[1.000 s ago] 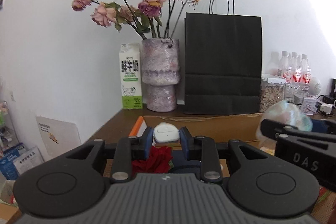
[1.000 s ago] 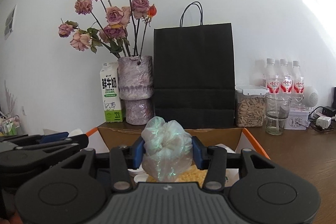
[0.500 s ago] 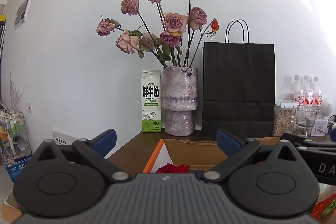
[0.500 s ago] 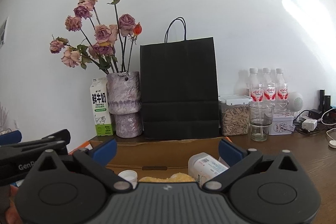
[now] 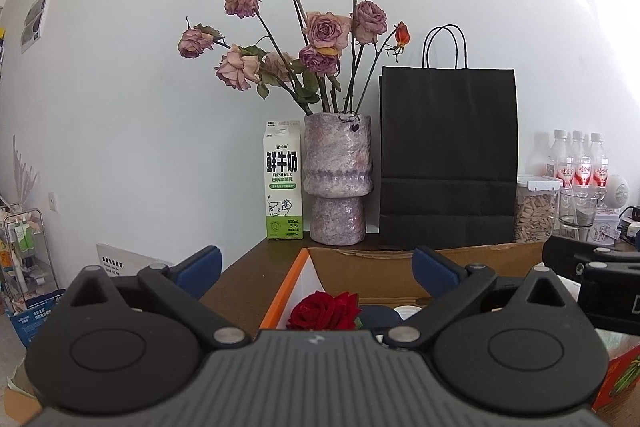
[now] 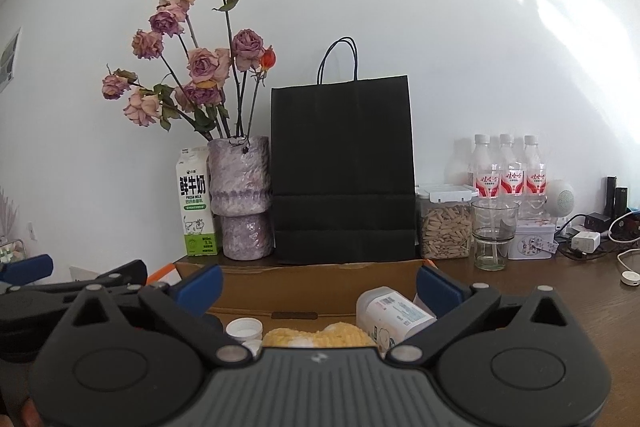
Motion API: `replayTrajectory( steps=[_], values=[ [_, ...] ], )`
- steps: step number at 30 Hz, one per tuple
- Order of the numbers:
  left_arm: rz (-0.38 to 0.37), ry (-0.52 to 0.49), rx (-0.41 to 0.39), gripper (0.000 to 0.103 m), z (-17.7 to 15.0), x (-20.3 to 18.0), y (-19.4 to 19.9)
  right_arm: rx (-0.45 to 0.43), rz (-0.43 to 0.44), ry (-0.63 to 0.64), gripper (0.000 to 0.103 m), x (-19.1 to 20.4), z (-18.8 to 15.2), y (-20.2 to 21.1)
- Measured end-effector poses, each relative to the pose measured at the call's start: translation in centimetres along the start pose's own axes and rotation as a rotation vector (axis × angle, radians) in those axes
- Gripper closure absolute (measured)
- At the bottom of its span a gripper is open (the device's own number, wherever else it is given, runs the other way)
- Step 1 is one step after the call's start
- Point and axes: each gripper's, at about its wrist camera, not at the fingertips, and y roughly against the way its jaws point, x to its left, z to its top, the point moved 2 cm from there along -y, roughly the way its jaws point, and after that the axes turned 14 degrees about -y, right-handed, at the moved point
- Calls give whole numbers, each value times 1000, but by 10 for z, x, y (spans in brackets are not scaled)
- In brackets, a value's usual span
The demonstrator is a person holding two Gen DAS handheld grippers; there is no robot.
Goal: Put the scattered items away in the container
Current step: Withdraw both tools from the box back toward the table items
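Both claws are being held over the near edge of the cardboard box (image 6: 316, 291), which is serving as the container and is standing on the table (image 6: 560, 291) in front of the black paper bag (image 6: 342, 171). The left claw (image 5: 316, 265) is being kept fully spread with nothing between its blue pads; its jaws have just been opening. The right claw (image 6: 318, 285) is likewise being held wide and empty, its jaws having just been opening too.

Inside the box, a red rose (image 5: 325, 311) is being seen just below and ahead of the left claw, toward the box's orange-edged left wall. A white bottle (image 6: 394, 311) is lying tilted on its side beneath the right claw, beside a yellow fluffy item (image 6: 316, 338) and a white cap (image 6: 244, 329).

No scattered item outside the box is being shown, so which hand is nearer the next one cannot be told.
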Motion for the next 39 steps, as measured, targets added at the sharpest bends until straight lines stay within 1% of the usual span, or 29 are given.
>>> replayTrajectory(
  steps=[8,13,15,17,19,22,24,27,32,34,36,39],
  values=[
    [-4,-10,12,0,-7,-2,4,-1,-5,11,0,-4,-4,9],
    [-12,41,15,0,-6,4,7,-5,-1,14,0,-7,-4,15],
    [-30,69,36,0,-5,8,5,-4,1,15,0,-8,-4,16],
    [-57,74,78,0,-6,9,0,-4,2,16,0,-9,-4,20],
    [-88,45,137,0,-7,8,-6,-2,4,15,0,-12,-5,23],
    [-124,-40,228,0,-7,5,-12,4,4,14,0,-15,-6,28],
    [-111,-87,258,0,-6,5,-10,11,9,15,0,-15,-8,30],
    [-106,-157,265,0,-1,2,0,23,18,30,0,-13,-12,32],
    [-141,-136,265,0,5,6,19,63,40,54,0,-10,-17,40],
    [-158,-164,269,0,4,6,27,81,48,54,0,-11,-15,49],
    [-175,-202,279,0,0,5,36,112,66,52,0,-14,-13,60],
    [-216,-225,296,0,-7,8,50,186,91,76,0,-18,-15,76]
  ],
)
